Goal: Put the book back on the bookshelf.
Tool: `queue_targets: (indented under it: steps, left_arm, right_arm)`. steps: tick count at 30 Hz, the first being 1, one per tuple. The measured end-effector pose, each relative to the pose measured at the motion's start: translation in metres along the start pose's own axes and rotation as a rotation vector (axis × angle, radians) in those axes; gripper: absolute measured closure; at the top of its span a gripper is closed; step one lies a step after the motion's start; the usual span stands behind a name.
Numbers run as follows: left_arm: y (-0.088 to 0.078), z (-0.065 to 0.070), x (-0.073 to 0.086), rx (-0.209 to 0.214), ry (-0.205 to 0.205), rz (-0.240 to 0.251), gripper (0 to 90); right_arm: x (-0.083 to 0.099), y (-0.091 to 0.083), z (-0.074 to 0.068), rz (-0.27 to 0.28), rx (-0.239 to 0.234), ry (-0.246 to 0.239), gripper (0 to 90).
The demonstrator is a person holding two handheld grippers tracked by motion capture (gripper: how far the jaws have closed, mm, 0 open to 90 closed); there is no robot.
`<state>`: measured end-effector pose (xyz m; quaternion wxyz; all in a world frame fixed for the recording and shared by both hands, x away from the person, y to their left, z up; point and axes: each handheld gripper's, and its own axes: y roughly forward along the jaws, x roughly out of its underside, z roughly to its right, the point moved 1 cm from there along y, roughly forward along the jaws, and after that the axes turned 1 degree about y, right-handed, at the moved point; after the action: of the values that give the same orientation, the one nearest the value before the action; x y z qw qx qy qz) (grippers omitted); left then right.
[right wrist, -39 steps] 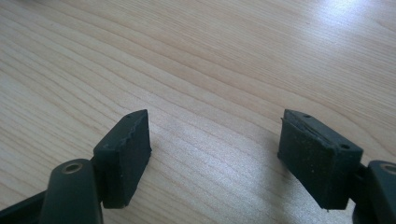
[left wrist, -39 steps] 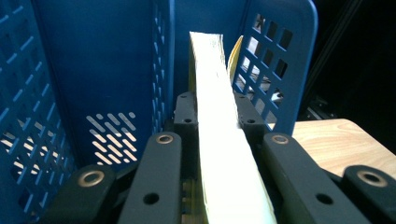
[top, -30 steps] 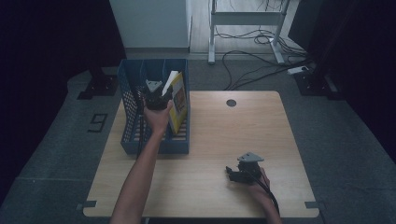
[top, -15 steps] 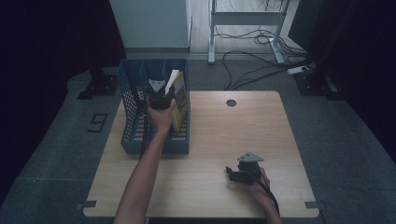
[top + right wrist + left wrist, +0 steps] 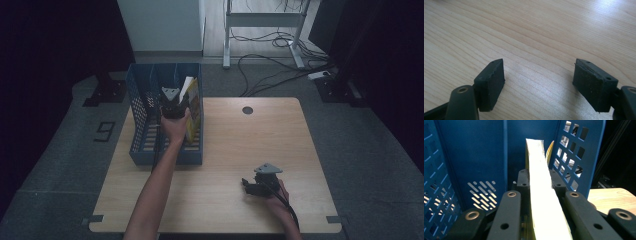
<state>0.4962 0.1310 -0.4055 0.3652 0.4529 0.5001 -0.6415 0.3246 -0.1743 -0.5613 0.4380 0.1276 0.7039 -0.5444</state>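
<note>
Left gripper [image 5: 174, 106] clamped on thick yellow-covered book [image 5: 541, 195], upright in blue perforated plastic file rack [image 5: 145, 125], rightmost compartment at table's ten o'clock. Lower straight, then release. Right gripper [image 5: 539, 82] jaws apart, idle.

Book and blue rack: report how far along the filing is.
Done: the book is already upright inside the rack's right-hand slot. In hand: the left gripper is shut on its page edge. Left: letting go and pulling out. The right gripper rests open on the table, holding nothing.
</note>
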Motion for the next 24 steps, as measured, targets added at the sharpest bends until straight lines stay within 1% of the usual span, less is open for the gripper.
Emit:
queue_targets:
  steps: [3,4,6,8,10,15,24]
  left_arm:
    - [-0.001,0.001,0.0,0.01,-0.001,0.001,73.4]
    - [-0.003,0.001,-0.001,0.014,0.0,0.01,72.5]
    - [-0.006,0.002,-0.002,0.017,0.007,0.025,71.3]
    - [-0.01,0.003,-0.003,0.016,0.02,0.031,70.3]
    - [-0.013,0.002,-0.003,0.018,0.022,0.029,69.6]
    - [-0.017,-0.001,0.002,0.025,0.018,0.024,66.9]
    - [-0.026,-0.005,0.01,0.046,0.02,0.029,65.3]
  right_arm:
    - [0.0,0.0,0.0,0.001,0.0,0.0,24.4]
    - [0.0,0.0,0.0,0.0,0.0,0.0,24.4]
    - [0.0,0.0,0.0,0.001,0.0,0.0,24.4]
    - [0.0,0.0,0.0,0.001,0.001,0.001,24.5]
    - [0.0,0.0,0.0,-0.001,0.002,0.001,24.4]
    - [0.0,0.0,0.0,0.0,0.003,-0.001,24.4]
    - [0.0,0.0,0.0,0.0,0.003,-0.001,24.4]
